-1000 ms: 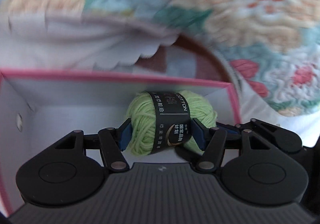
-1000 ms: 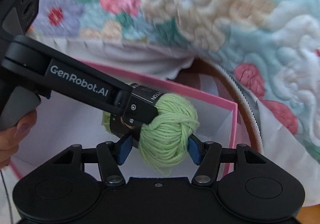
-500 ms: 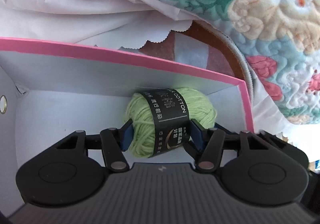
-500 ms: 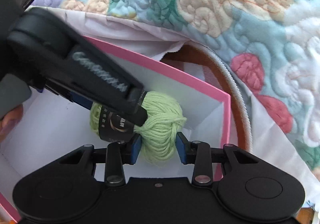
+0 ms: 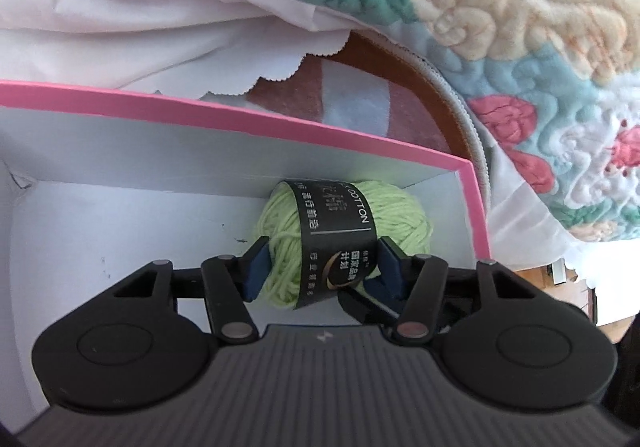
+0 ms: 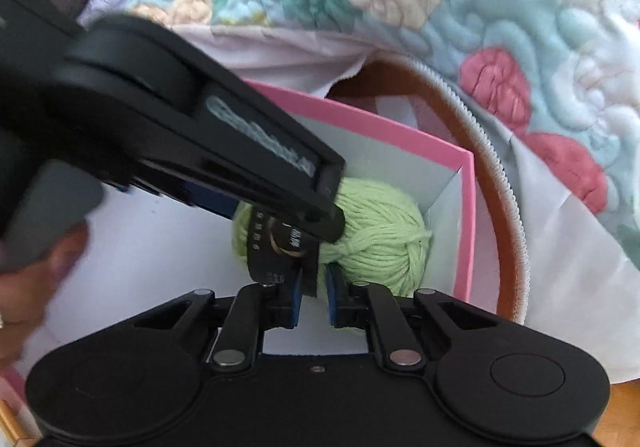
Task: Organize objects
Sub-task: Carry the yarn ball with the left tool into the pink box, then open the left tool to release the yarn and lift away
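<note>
A light green yarn ball [image 5: 400,215] with a black paper label sits low in the far right corner of a pink box [image 5: 280,119] with a white inside. My left gripper [image 5: 322,253] is shut on the ball, its blue pads squeezing both sides. In the right wrist view, the left gripper's finger [image 6: 280,175] reaches in from the left over the yarn ball [image 6: 384,235]. My right gripper [image 6: 315,295] sits just below the ball, its jaws closing to a narrow slit. The label's lower edge hangs at that slit; I cannot tell whether it is pinched.
A floral quilt [image 5: 500,27] lies behind the box. White cloth [image 5: 120,47] with a zigzag edge drapes between them. A brown round rim with a white ribbed edge [image 6: 508,207] curves right of the pink box [image 6: 466,227]. A hand [image 6: 36,279] grips the left tool's handle.
The right gripper's jaws went from spread around the yarn ball to nearly together. The left gripper carried the ball further down into the box's corner.
</note>
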Available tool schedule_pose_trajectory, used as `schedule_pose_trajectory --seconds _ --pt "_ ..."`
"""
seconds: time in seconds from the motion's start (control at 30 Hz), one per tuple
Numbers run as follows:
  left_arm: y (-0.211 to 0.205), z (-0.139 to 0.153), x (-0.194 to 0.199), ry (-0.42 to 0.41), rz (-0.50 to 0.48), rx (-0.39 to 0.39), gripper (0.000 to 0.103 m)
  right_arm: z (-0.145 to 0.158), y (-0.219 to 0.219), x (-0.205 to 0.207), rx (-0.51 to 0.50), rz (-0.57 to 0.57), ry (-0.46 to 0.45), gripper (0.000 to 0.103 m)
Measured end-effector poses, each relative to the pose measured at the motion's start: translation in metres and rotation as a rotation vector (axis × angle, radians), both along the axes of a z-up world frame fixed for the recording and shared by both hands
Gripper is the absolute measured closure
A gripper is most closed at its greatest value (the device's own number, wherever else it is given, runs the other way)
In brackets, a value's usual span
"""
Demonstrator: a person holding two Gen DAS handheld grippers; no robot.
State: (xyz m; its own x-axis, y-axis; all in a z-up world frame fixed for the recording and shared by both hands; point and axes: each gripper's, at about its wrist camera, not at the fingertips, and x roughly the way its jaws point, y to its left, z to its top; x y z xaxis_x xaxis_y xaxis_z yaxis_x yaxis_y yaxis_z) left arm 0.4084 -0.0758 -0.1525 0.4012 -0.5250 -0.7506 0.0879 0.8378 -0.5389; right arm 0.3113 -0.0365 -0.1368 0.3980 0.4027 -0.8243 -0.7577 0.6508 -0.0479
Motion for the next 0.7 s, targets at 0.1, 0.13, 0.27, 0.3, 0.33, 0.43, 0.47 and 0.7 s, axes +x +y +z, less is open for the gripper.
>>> schedule_pose_trajectory --seconds 0.1,0.13,0.27,0.3,0.33,0.43,0.47,0.7 --pt "-0.001 0.004 -0.003 -0.005 -0.004 0.015 0.048 0.002 0.002 0.0 0.007 -0.026 0.014 0.092" --pt "-0.002 0.005 -0.005 -0.003 -0.006 0.025 0.049 0.003 0.001 0.0 0.019 -0.032 0.024 0.092" --pt "-0.007 0.021 -0.014 -0.002 -0.03 0.082 0.05 0.013 -0.01 -0.008 0.096 -0.046 0.092 0.084" --pt "-0.011 0.027 -0.018 0.003 -0.035 0.102 0.047 0.017 -0.013 -0.011 0.112 -0.043 0.098 0.082" --pt "-0.003 0.032 -0.024 0.01 -0.038 0.113 0.044 0.02 -0.016 -0.015 0.125 -0.041 0.104 0.077" --pt "0.009 0.04 -0.034 0.026 -0.029 0.126 0.039 0.025 -0.02 -0.024 0.138 -0.037 0.113 0.073" --pt "0.01 0.047 -0.042 0.025 -0.026 0.133 0.039 0.025 -0.021 -0.026 0.134 -0.039 0.11 0.073" --pt "0.039 0.062 -0.068 0.021 -0.002 0.151 0.039 0.024 -0.03 -0.02 0.138 -0.08 0.111 0.073"
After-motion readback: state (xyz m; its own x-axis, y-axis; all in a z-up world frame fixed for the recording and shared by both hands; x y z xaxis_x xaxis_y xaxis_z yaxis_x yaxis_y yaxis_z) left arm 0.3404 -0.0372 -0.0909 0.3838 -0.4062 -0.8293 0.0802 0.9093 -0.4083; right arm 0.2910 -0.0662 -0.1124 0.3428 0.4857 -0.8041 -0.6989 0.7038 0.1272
